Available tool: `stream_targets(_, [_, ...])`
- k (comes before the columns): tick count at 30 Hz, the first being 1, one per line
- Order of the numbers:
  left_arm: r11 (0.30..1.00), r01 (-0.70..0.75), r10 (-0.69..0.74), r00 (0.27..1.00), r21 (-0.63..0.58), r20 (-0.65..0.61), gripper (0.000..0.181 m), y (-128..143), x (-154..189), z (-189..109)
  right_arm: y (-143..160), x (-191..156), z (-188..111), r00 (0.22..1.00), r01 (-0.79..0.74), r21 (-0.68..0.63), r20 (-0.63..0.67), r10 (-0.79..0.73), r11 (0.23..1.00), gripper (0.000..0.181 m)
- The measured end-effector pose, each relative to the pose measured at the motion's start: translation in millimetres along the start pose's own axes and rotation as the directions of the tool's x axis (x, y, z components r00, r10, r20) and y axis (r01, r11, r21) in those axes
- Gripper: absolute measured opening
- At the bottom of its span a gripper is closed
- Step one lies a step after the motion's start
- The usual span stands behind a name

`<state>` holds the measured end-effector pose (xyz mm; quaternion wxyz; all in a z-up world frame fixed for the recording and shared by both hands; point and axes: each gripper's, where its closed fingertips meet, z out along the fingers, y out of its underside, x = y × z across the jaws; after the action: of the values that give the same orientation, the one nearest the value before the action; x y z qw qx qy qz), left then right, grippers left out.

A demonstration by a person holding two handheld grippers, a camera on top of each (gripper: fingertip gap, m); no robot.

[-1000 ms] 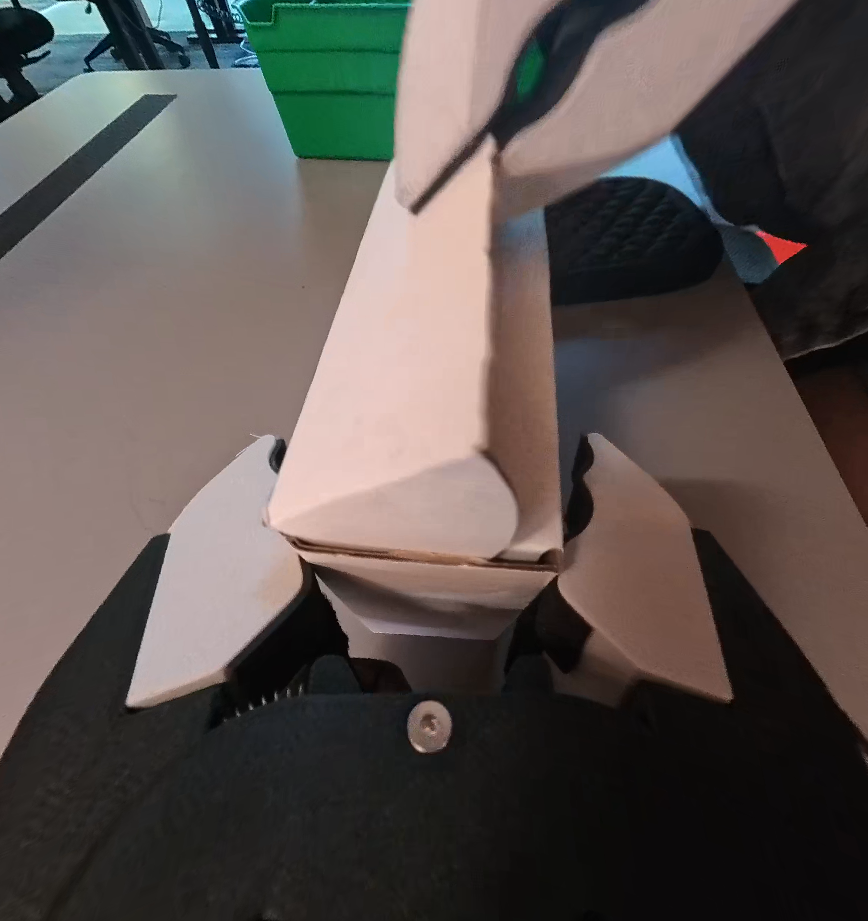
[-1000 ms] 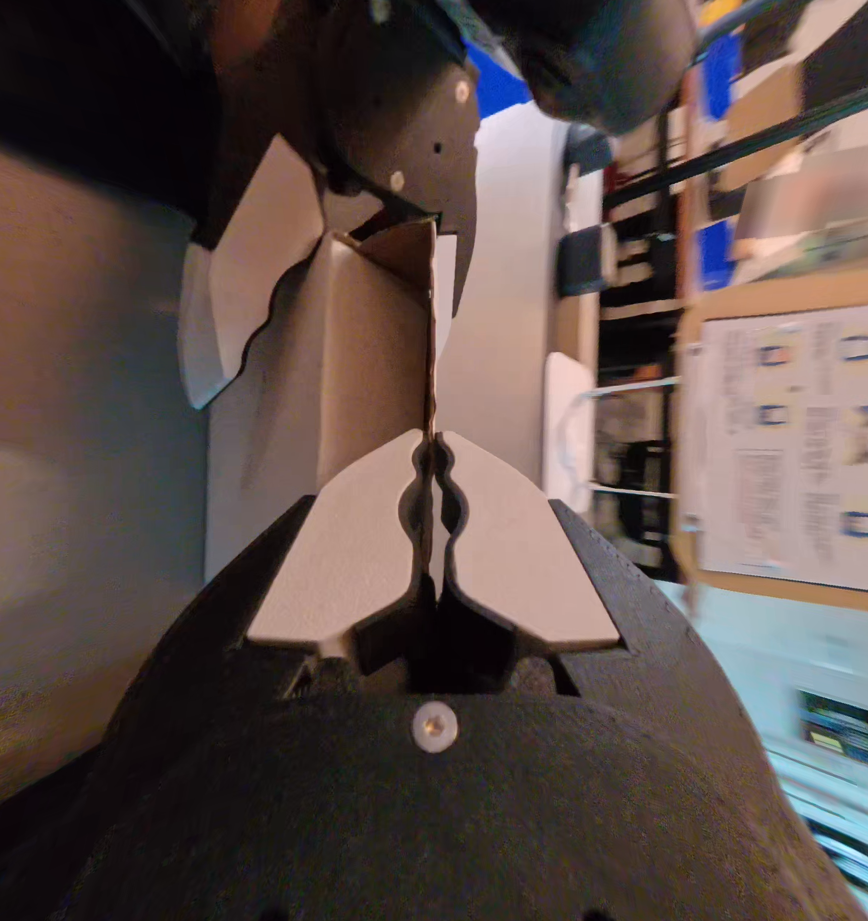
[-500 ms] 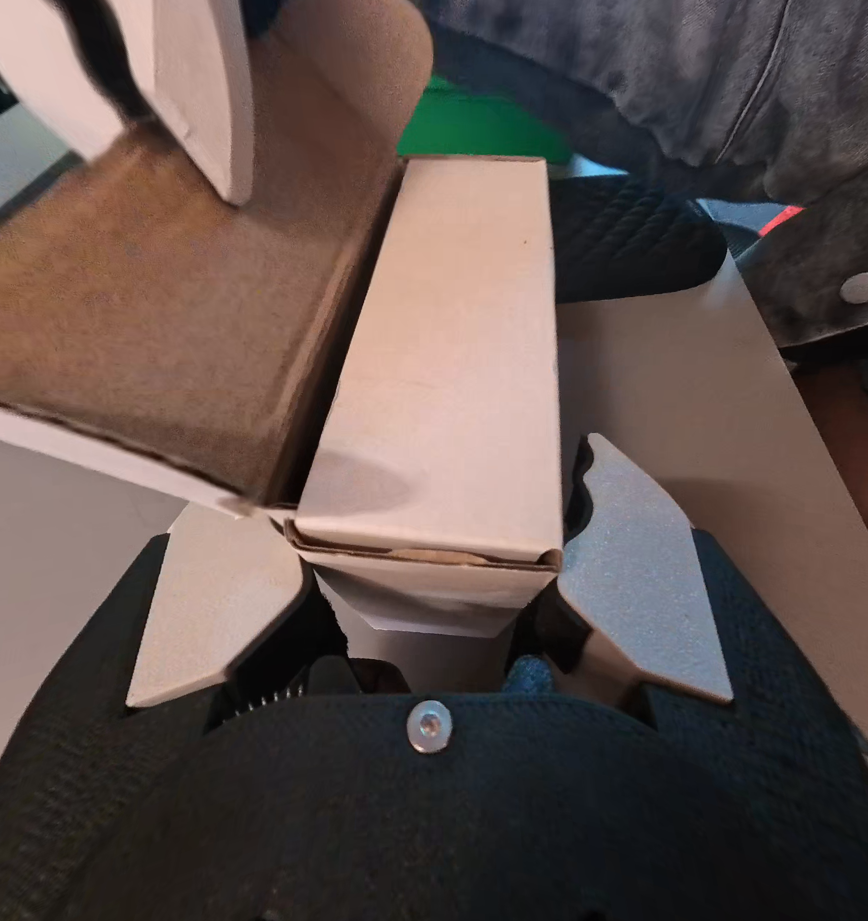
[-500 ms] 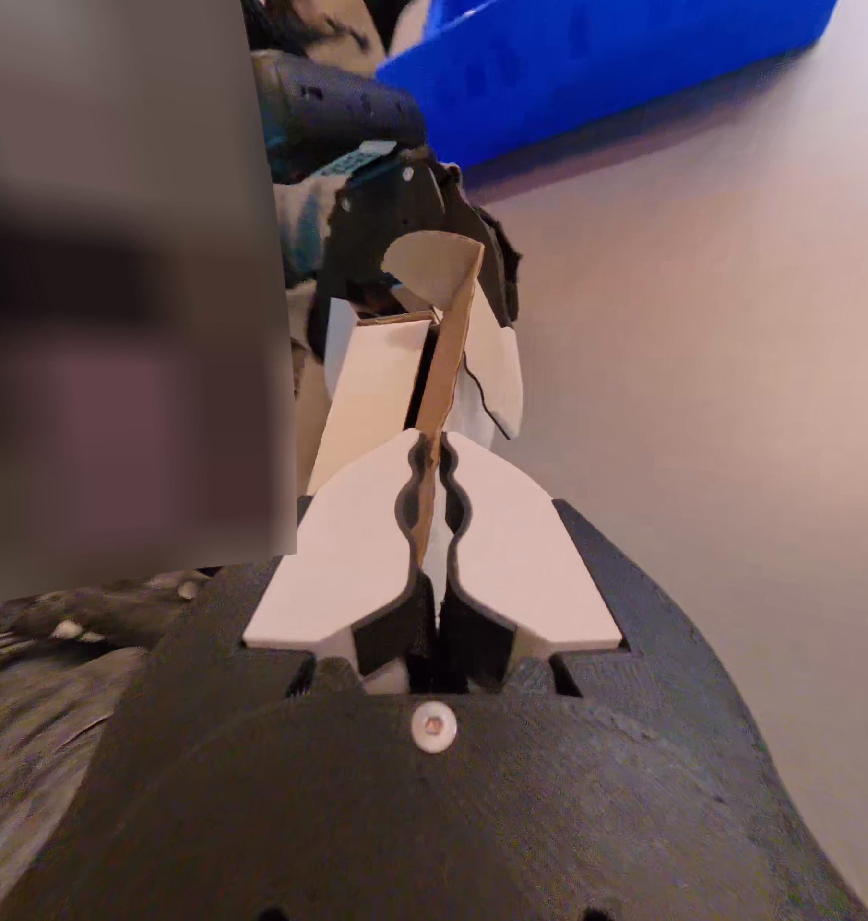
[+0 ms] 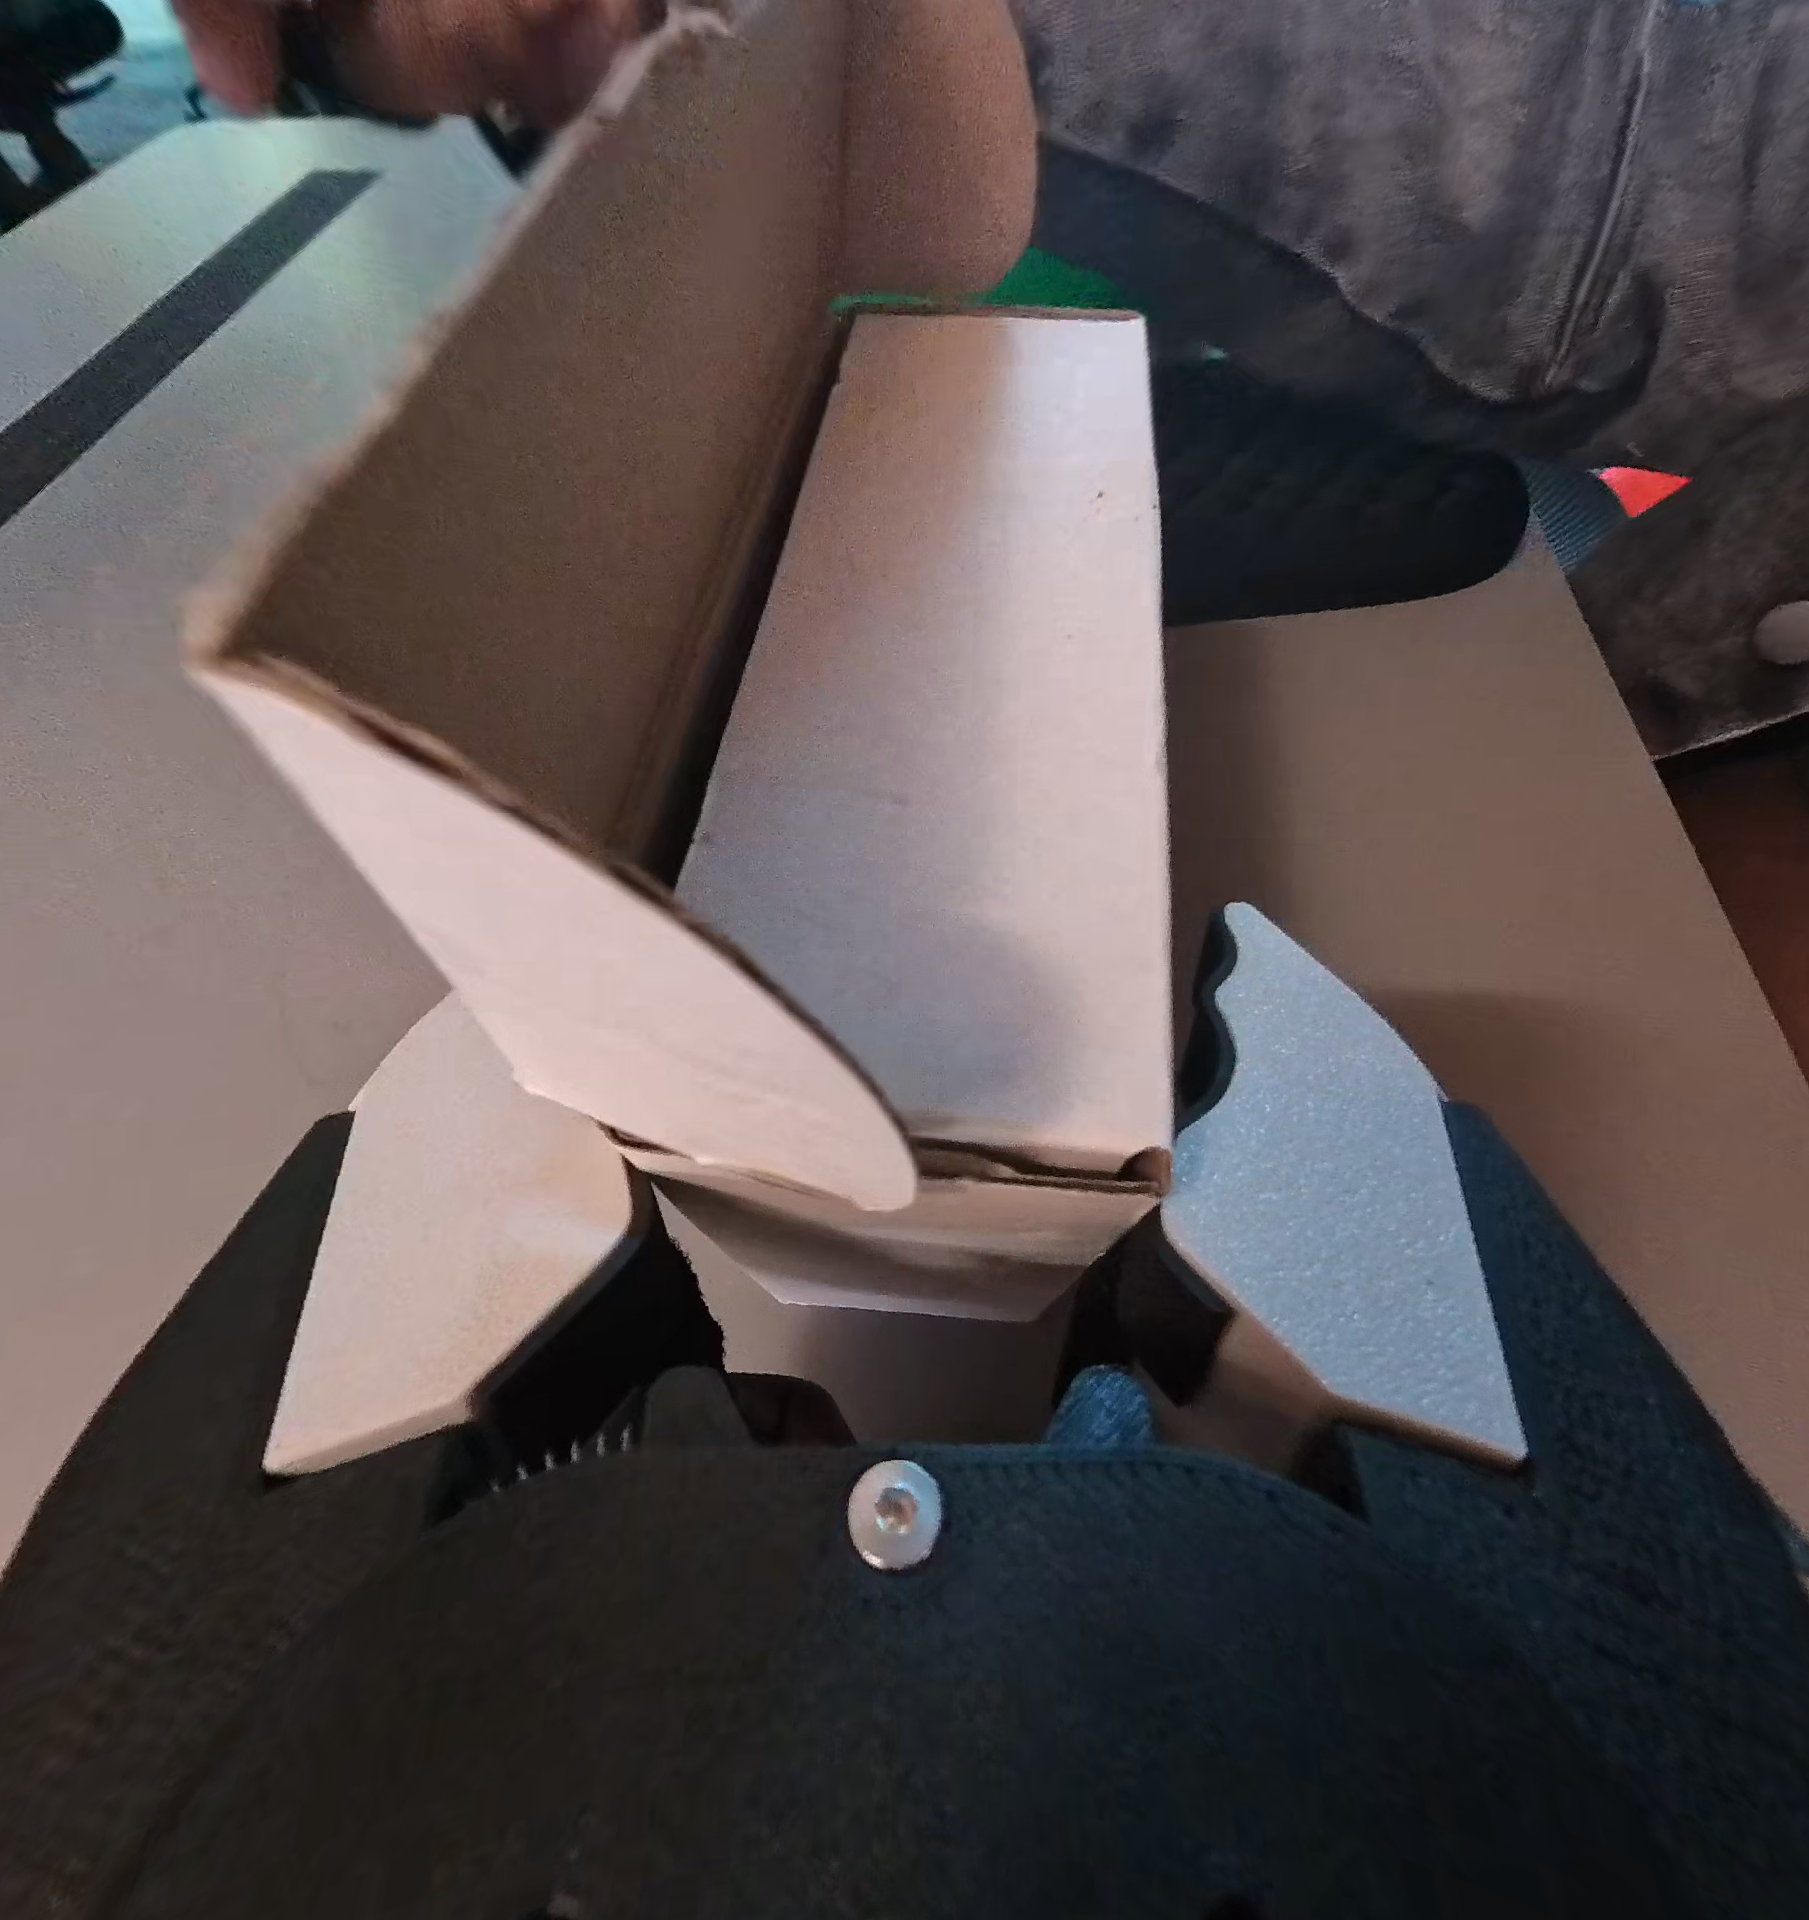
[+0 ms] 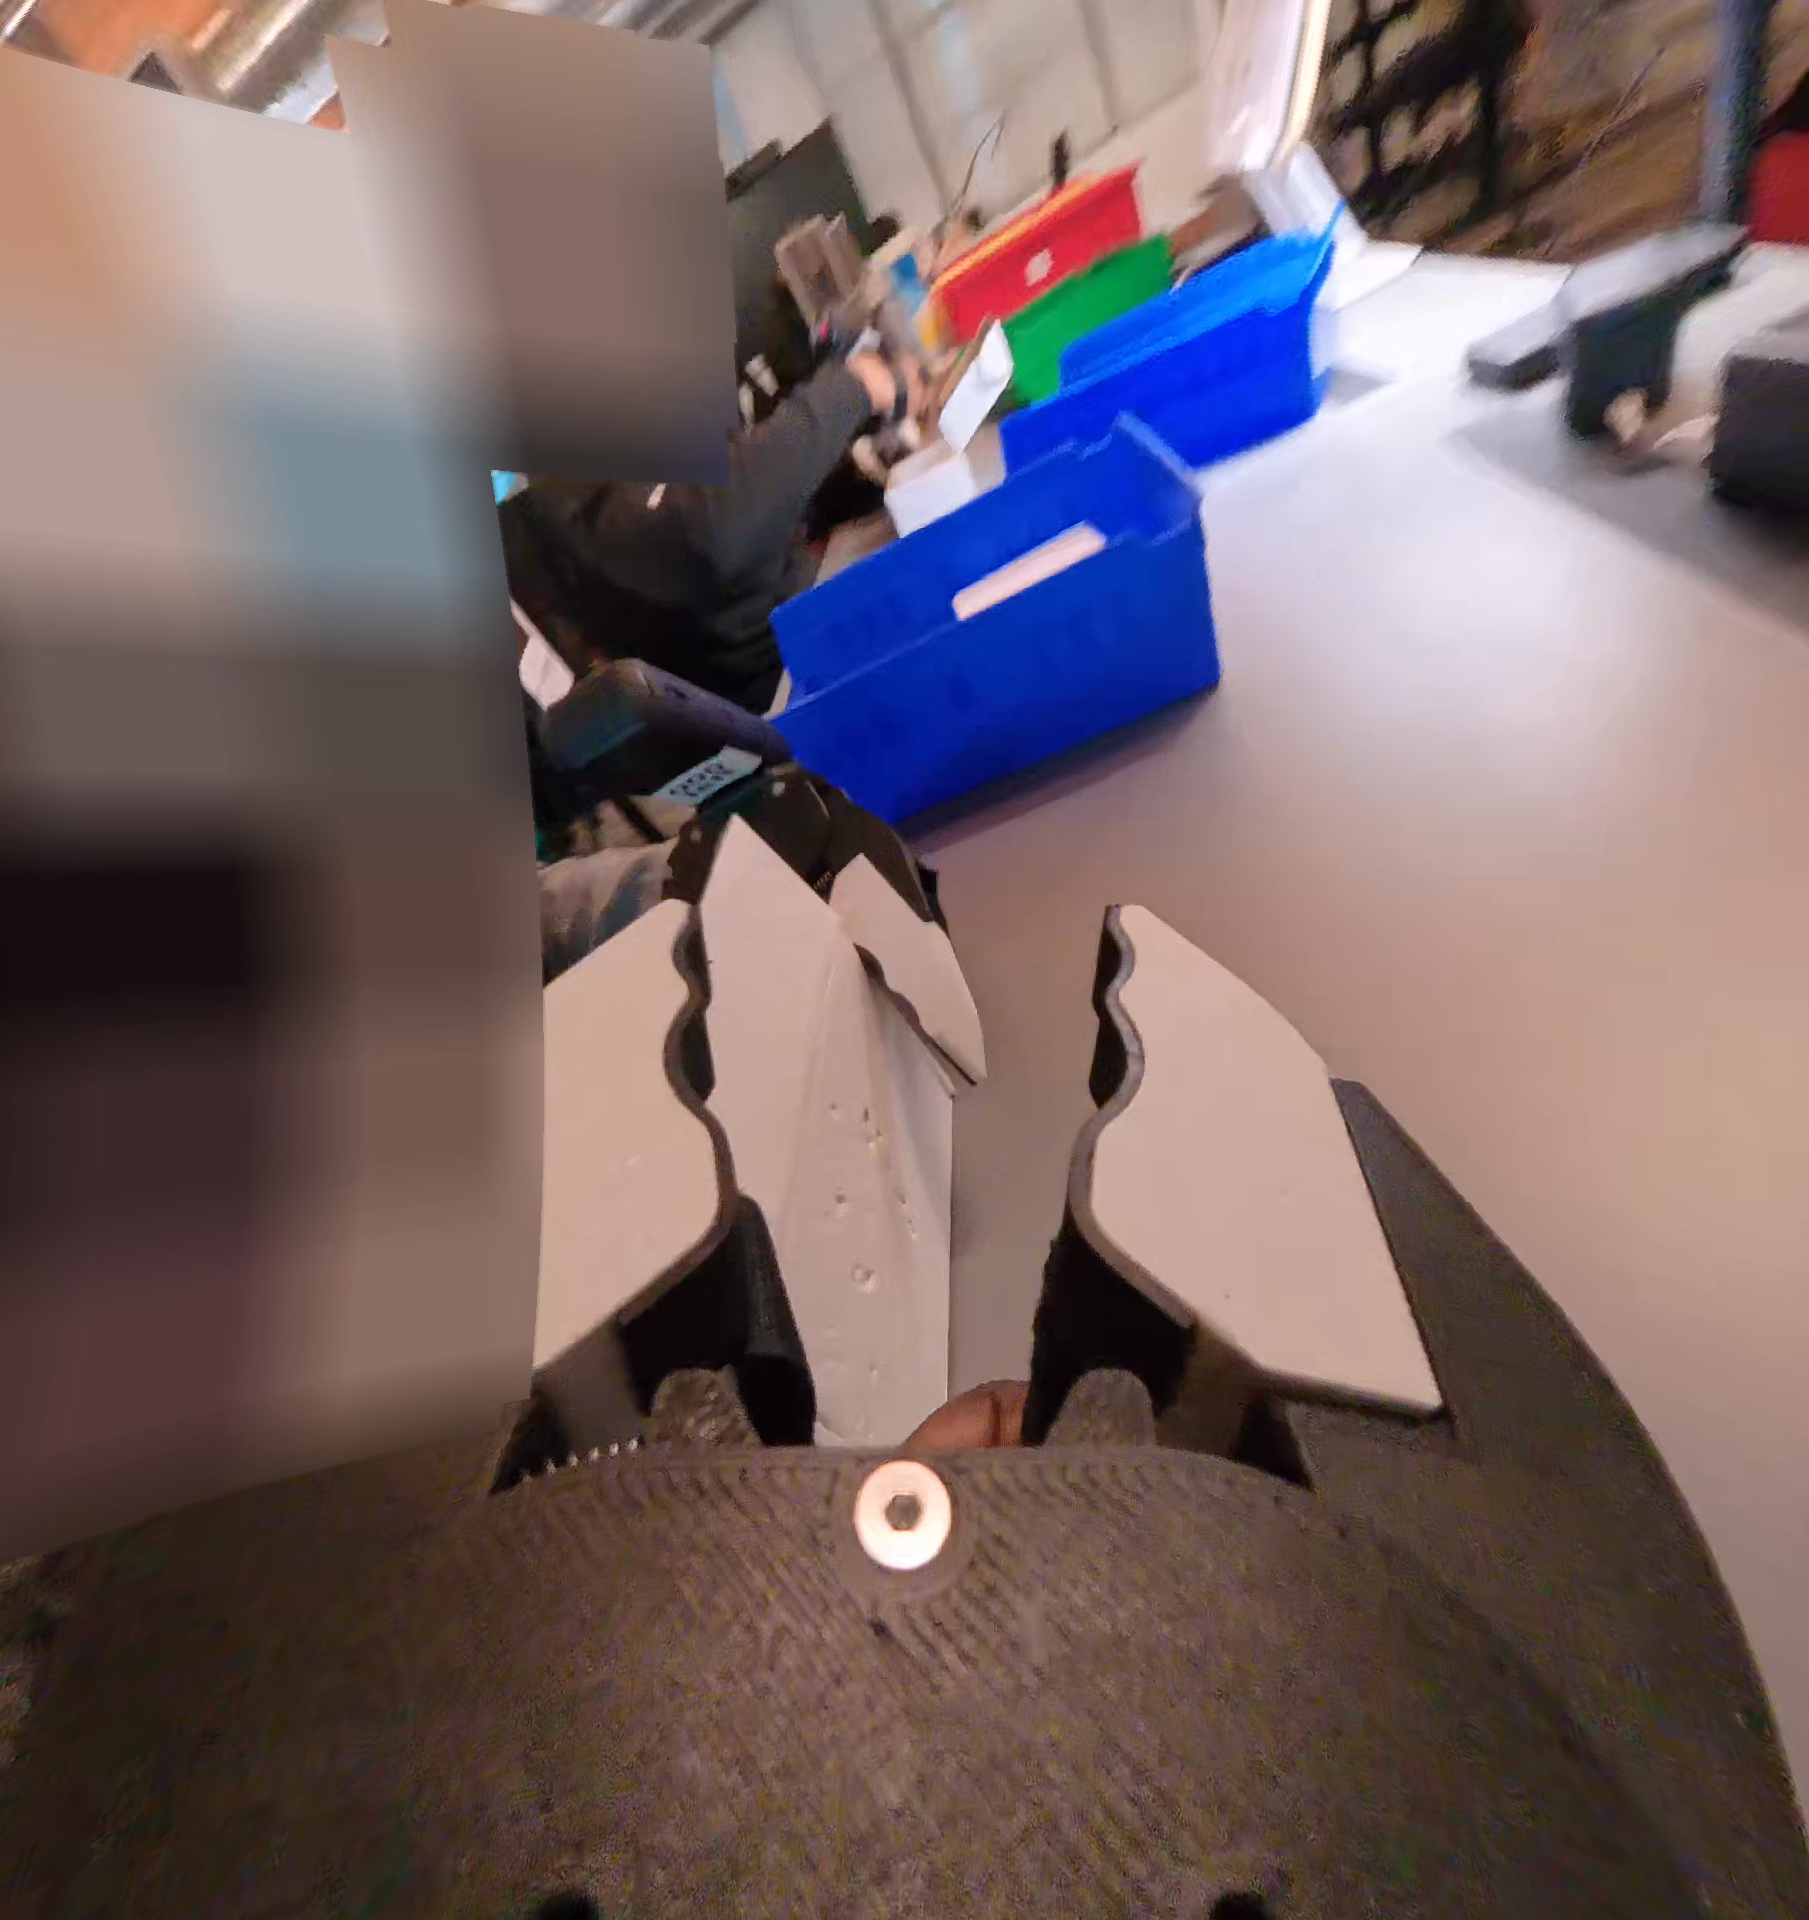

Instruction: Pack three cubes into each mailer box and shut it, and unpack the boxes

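The left gripper [image 5: 895, 1049] has its 2 fingers clamped against the sides of a white mailer box [image 5: 941, 748], which runs lengthwise away from the camera, held above the table [image 5: 131, 935]. The box's near end sits deep between the fingers. Its lid [image 5: 526, 499] is swung up and out to the left, brown inner face showing, with a rounded white side flap [image 5: 671, 1018] hanging at the near corner. What lies inside the box cannot be seen from this angle.

The right gripper [image 6: 895, 1039] has its jaws spread apart with nothing between the pads; the grey table [image 6: 1502, 935] shows through the gap. Just past its left finger, a white panel of the mailer box [image 6: 838, 1143] stands on edge, and the left gripper's black body [image 6: 806, 821] shows at the box's far end.

Farther out, a blue bin [image 6: 993, 665] sits on the table, with a second blue bin [image 6: 1201, 374], a green one [image 6: 1087, 312] and a red one [image 6: 1045, 244] behind it, all blurred. A person's grey sleeve [image 5: 1502, 208] crosses the upper right of the left wrist view.
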<state>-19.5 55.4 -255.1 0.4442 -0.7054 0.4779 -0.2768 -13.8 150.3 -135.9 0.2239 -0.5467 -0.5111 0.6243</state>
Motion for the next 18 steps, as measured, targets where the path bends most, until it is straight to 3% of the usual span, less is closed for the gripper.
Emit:
stream_targets(1, [1.000, 0.001, -0.001, 1.000, 0.000, 0.000, 0.107, 0, 0, 0, -3, -9, -6, 0.999, 0.035, 0.029, -0.014, -0.035, 0.999, 0.074])
stream_targets(3, [1.000, 0.002, -0.002, 1.000, -0.001, 0.001, 0.107, 0, 0, 0, -5, -31, -16, 0.995, 0.097, 0.065, -0.038, -0.095, 0.993, 0.077])
stream_targets(6, [1.000, 0.004, -0.004, 1.000, -0.004, 0.000, 0.107, 0, 0, 1, 13, -54, -23, 0.967, 0.234, 0.032, -0.115, -0.229, 0.972, 0.067])
stream_targets(8, [1.000, 0.003, -0.003, 1.000, -0.005, 0.001, 0.107, 0, 0, 1, 34, -50, -22, 0.911, 0.338, -0.101, -0.214, -0.352, 0.936, 0.061])
stream_targets(11, [1.000, 0.004, -0.004, 1.000, -0.006, 0.002, 0.107, 0, 0, 1, 54, -45, -19, 0.833, 0.422, -0.271, -0.262, -0.488, 0.865, 0.041])
stream_targets(14, [1.000, 0.004, -0.004, 1.000, -0.006, 0.003, 0.107, 0, 0, 1, 56, -46, -16, 0.825, 0.423, -0.350, -0.232, -0.515, 0.835, 0.002])
stream_targets(18, [1.000, 0.004, -0.004, 1.000, 0.000, 0.002, 0.109, 0, 0, 1, 57, -47, -16, 0.855, 0.370, -0.404, -0.205, -0.477, 0.837, 0.001])
